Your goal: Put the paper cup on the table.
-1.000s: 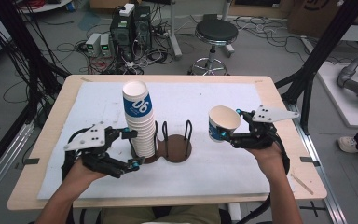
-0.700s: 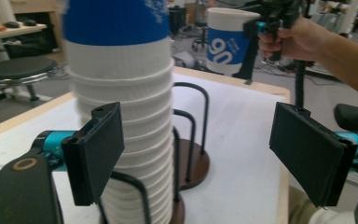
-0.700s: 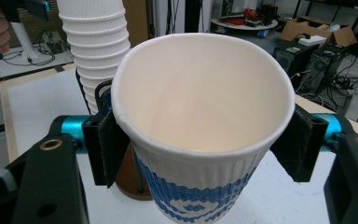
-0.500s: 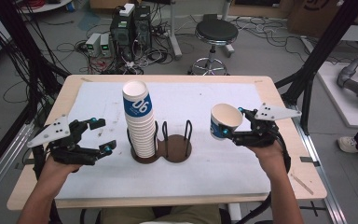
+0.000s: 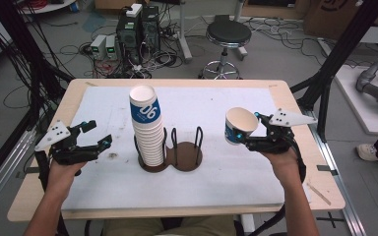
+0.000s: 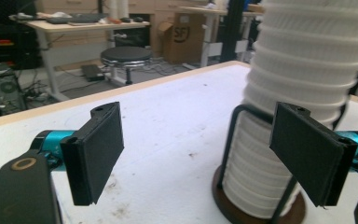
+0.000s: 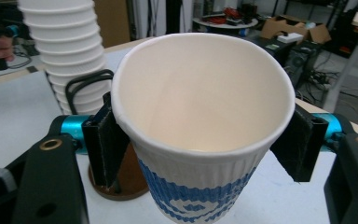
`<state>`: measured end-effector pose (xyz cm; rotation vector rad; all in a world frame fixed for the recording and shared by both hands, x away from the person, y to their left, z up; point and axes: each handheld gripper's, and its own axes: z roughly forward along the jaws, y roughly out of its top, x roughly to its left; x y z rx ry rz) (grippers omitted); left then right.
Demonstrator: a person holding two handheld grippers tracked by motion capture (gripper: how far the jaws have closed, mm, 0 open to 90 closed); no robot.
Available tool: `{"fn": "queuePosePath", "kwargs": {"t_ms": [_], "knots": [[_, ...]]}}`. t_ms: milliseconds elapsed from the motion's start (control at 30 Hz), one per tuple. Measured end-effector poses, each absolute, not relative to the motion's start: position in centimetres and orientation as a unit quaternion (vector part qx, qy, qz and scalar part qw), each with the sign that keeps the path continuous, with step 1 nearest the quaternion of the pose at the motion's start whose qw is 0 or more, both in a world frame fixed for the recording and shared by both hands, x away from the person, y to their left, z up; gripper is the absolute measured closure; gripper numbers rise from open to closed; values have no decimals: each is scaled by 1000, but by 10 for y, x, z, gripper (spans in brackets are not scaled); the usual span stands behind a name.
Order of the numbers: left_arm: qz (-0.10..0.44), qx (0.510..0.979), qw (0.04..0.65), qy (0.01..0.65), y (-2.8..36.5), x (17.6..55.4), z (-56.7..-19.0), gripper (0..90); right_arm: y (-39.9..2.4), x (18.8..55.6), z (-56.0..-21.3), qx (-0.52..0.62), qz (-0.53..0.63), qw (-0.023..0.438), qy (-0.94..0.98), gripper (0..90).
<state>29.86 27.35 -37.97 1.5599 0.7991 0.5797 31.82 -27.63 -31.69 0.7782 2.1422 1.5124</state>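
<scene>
One cup, one stack, two claws

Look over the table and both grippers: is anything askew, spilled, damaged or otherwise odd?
Nothing is spilled or damaged. The cup stack leans slightly in its holder, its top cup tilted. The single cup sits tipped in the right gripper; the left gripper holds nothing.

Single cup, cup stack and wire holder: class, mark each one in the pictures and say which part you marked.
single cup (image 5: pixel 237 129), high view, on its blue-printed side wall.
cup stack (image 5: pixel 146 132), high view, on the ribbed white side.
holder (image 5: pixel 189 160), high view, on its bare brown base.
</scene>
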Motion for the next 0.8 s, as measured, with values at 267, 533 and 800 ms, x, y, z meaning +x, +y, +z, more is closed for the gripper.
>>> {"fn": "queuePosePath", "kwargs": {"t_ms": [267, 533, 800], "knots": [[263, 677, 588, 356, 271, 301, -390, 174, -282, 336, -328, 319, 530, 223, 754, 282], [265, 677, 586, 358, 274, 304, -394, 174, -286, 369, -342, 372, 508, 244, 738, 279], [263, 676, 589, 356, 274, 303, -395, 174, -288, 400, -371, 434, 465, 255, 728, 276]]}}
